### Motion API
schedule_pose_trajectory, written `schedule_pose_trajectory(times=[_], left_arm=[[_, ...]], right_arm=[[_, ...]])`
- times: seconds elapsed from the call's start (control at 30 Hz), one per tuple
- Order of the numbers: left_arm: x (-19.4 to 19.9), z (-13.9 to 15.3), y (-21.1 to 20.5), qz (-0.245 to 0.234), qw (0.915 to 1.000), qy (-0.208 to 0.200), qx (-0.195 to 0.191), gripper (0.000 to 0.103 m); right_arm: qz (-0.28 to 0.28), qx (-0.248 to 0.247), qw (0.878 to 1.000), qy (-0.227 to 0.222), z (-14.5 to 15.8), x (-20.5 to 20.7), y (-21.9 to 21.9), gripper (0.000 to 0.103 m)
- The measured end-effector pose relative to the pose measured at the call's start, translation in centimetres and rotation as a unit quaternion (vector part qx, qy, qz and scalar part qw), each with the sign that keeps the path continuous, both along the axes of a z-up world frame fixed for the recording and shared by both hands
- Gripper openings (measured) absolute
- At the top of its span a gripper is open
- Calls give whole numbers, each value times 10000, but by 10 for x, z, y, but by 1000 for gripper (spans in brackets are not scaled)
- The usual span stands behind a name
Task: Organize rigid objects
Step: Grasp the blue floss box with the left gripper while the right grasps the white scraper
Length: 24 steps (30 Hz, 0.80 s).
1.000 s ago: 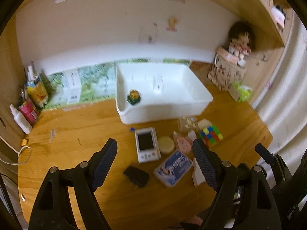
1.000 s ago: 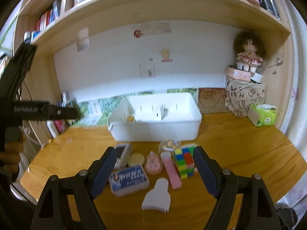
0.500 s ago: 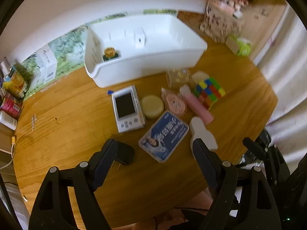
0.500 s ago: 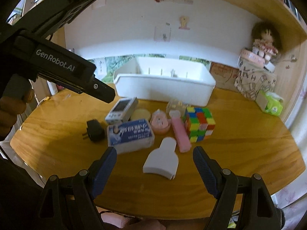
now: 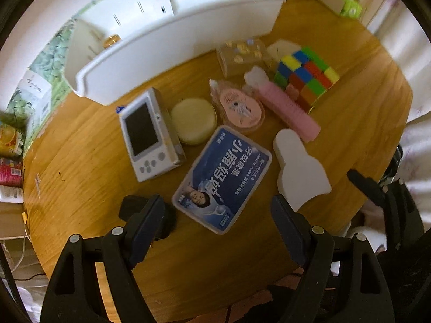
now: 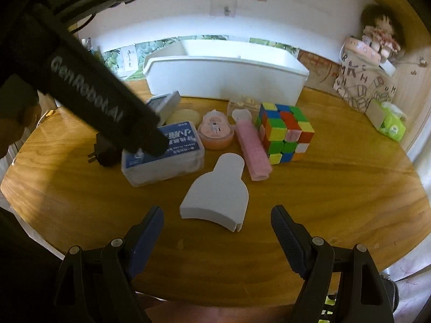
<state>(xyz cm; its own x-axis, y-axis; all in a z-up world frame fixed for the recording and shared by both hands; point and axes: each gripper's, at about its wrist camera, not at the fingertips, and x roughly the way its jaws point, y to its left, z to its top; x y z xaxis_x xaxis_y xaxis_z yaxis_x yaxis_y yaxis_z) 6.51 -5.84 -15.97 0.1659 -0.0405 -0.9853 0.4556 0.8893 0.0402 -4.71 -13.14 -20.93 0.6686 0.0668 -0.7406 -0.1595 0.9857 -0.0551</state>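
Claws both gape wide and hold nothing. Left claw [image 5: 218,215] points straight down over the near part of the counter [image 5: 89,161]; the blue box [image 5: 222,177] lies just ahead of the gap between its fingers, near corner reaching in between the tips. Box sits skewed, long axis running from near-left up to far-right across the claw's line, so a straight close would likely catch it corner to corner (a wrist roll looks needed, my guess). Black plug [image 5: 129,207] sits partly hidden behind the left finger [image 5: 146,223], touching or nearly so, cannot tell which.

Right claw [image 6: 216,226] comes in at a slant, lower angle. White flat piece [image 6: 215,193] lies dead ahead of it, wide end toward the claw, narrow neck pointing away toward the bin [image 6: 226,75]. Long axis roughly along the claw's pointing line, so the fingers would likely straddle the wide end.

Nearer-hand call: left for the blue box, right for the white piece. The left tool's black body crosses the right view and hangs over the box.

Other loose items stand further back, between these two and the bin: handheld [image 5: 148,137], round tin [image 5: 194,121], pink disc [image 5: 239,107], pink stick [image 5: 288,107], cube [image 5: 307,76]. Bin stands well beyond all, a few small bits already inside.
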Motion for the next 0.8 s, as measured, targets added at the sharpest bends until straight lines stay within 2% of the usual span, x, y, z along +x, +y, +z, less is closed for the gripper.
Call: schedule_pose_trajectory(times=[0.33,0.8], left_arm=[[22,-31,-8,126,9981,509,333,83],[63,-58,-35,223,9950,940,259,82]], right_arm=[[232,58,9990,373,-10,17,-3,82],[430,267,9970,583,-15,43,-7,82]])
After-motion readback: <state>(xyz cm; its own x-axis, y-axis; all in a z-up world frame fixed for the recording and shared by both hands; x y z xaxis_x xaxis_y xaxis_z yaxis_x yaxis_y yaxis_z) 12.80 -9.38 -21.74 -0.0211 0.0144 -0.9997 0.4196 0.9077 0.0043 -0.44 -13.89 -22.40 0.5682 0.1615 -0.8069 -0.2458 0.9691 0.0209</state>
